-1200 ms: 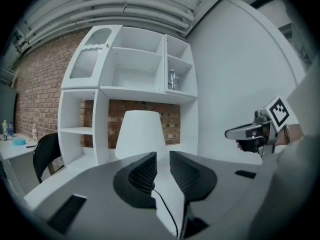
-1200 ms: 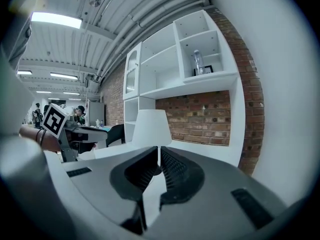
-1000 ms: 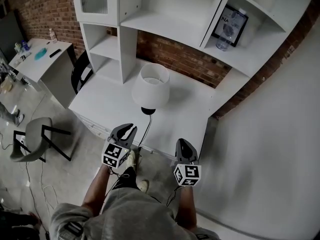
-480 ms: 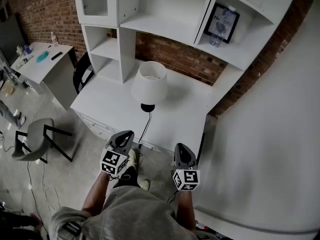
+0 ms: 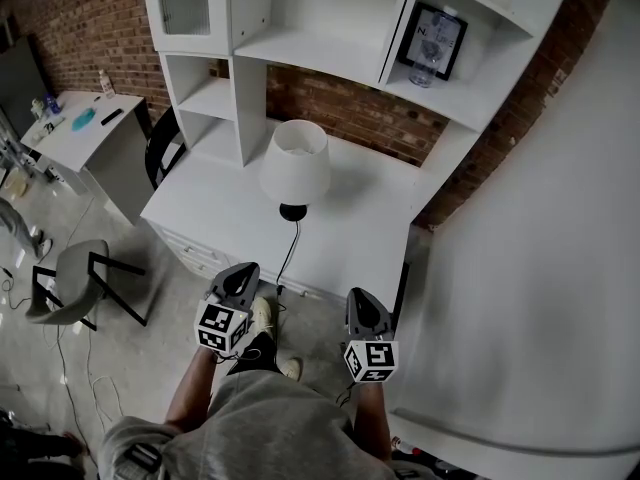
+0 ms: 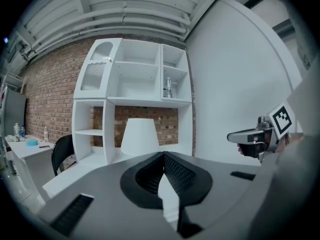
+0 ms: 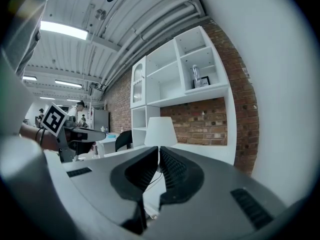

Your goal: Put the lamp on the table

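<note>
Up at 12 o'clock from both grippers, the lamp (image 5: 295,168) is already standing upright on the white table (image 5: 360,233), its black base touching the tabletop and its white shade sitting just in front of the brick wall (image 5: 350,118). Its black cord (image 5: 290,253) is trailing off toward 6 o'clock and dropping over the table's near edge. The left gripper (image 5: 243,271) is hanging off the table at roughly 7 o'clock from the lamp, well apart from it. Its jaws have just been closing and are now pressing together with nothing between them. The right gripper (image 5: 358,296) is hovering at about 5 o'clock from the lamp, also clear of the table edge, and its jaws are likewise sitting together on nothing. Both are pointing roughly level toward the lamp. A white shelf unit (image 5: 330,48) is rising over the table at 12 o'clock, with a framed picture (image 5: 432,38) leaning in the cubby at 1 o'clock. Over at 9 o'clock a grey chair (image 5: 65,278) is standing on the floor, and a second table (image 5: 85,128) is showing at 10 o'clock.
</note>
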Demonstrator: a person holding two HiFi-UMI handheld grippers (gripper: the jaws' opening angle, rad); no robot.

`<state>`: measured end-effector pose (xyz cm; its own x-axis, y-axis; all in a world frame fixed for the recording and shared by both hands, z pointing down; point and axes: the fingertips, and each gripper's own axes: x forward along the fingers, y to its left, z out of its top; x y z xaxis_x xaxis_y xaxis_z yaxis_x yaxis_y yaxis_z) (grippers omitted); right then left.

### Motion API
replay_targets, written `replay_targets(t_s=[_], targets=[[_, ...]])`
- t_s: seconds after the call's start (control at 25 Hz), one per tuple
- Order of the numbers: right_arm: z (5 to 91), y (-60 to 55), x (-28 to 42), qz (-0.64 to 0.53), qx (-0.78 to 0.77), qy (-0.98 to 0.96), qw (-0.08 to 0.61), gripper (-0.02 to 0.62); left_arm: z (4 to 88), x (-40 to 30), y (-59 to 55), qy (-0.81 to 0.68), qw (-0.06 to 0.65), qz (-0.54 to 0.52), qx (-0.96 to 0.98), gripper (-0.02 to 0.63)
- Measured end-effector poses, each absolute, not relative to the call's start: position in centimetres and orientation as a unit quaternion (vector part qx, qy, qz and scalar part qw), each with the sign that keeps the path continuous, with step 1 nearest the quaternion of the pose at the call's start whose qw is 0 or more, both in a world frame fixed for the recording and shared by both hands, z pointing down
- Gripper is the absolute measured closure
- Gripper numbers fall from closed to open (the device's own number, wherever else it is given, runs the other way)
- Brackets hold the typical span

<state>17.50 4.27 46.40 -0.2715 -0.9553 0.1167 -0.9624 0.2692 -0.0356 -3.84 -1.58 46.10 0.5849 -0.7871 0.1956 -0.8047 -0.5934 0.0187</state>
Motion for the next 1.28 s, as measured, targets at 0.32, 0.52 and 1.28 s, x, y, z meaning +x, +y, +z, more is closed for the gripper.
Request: replay_targets(t_s=[0.32, 0.52, 1.28], targets=[[46.61, 4.33, 17.91, 0.053, 0.600, -0.797, 0.045, 0.571, 45.85, -3.37, -1.33, -0.446, 0.050, 0.081, 0.890, 0.601], [47.04, 4.27, 18.16, 0.060, 0.601, -0.796, 0.047, 0.571, 46.03, -3.01, -1.41, -0.442, 0.051, 0.086, 0.891, 0.601], [47.01, 4.18, 18.04, 0.060, 0.599, -0.798, 0.045, 0.571, 45.96, -3.15, -1.31, -0.441, 0.052, 0.086, 0.892, 0.601]])
